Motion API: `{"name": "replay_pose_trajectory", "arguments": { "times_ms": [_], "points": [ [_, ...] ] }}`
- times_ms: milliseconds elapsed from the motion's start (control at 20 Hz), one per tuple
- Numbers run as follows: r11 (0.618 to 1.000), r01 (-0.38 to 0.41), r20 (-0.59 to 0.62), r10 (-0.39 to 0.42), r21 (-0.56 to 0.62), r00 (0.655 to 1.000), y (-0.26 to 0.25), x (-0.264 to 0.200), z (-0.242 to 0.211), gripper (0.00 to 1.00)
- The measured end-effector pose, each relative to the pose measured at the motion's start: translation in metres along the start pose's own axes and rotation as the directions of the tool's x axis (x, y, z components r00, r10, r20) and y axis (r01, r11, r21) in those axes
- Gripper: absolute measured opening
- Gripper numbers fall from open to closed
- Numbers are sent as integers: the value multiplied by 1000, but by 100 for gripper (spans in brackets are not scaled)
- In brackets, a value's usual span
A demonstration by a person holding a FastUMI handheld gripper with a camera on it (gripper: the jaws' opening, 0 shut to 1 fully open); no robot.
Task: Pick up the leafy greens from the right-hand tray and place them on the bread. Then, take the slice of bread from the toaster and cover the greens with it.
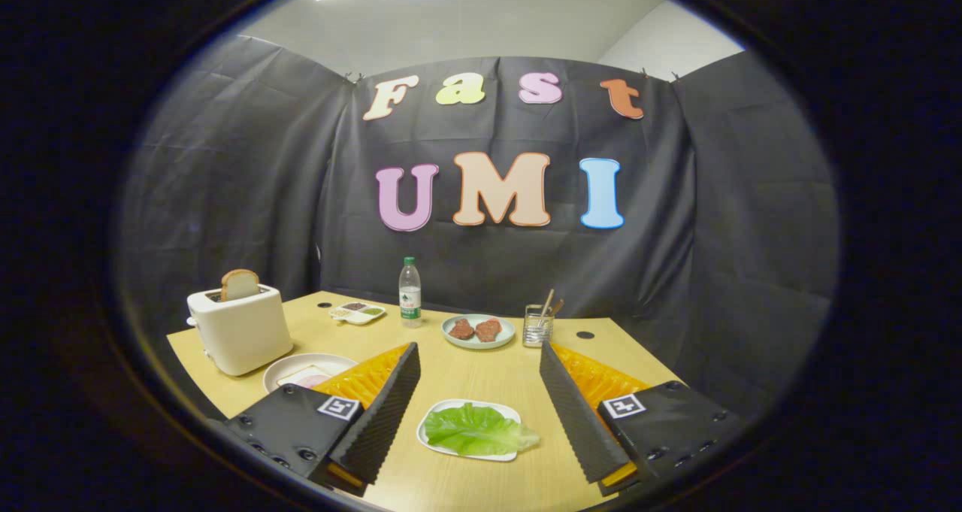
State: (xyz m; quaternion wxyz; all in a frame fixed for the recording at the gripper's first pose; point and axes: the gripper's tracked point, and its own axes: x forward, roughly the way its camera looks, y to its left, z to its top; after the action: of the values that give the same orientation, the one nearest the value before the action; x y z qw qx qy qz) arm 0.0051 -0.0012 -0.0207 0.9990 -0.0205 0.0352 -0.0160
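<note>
1. We see our gripper (478,392) spread wide, holding nothing.
2. The lettuce leaf (478,430) lies on a white tray (436,410) between the fingers.
3. Left of that tray, a toaster (240,329) holds a bread slice (240,284).

The gripper (479,392) hangs with fingers spread wide, nothing between them and the leafy greens (479,429) on their tray (432,414) below. Bare table (488,369) lies just beyond. On the far side a plate of patties (478,331), a bottle (409,292) and a glass jar (537,325) stand in a row. The toaster (240,337) blocks the left.
</note>
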Motion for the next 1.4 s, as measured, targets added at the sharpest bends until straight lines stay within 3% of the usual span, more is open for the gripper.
{"name": "replay_pose_trajectory", "arguments": {
  "times_ms": [450,800,1250,1400],
  "points": [
    [1000,-4,-26,4,9,1000,-4,4,-8,100],
    [996,6,-163,8,89,987,-27,25,-56,100],
    [968,121,-431,-14,220,902,-75,65,-167,98],
    [954,122,-475,23,273,880,-75,71,-190,98]
  ]
}}
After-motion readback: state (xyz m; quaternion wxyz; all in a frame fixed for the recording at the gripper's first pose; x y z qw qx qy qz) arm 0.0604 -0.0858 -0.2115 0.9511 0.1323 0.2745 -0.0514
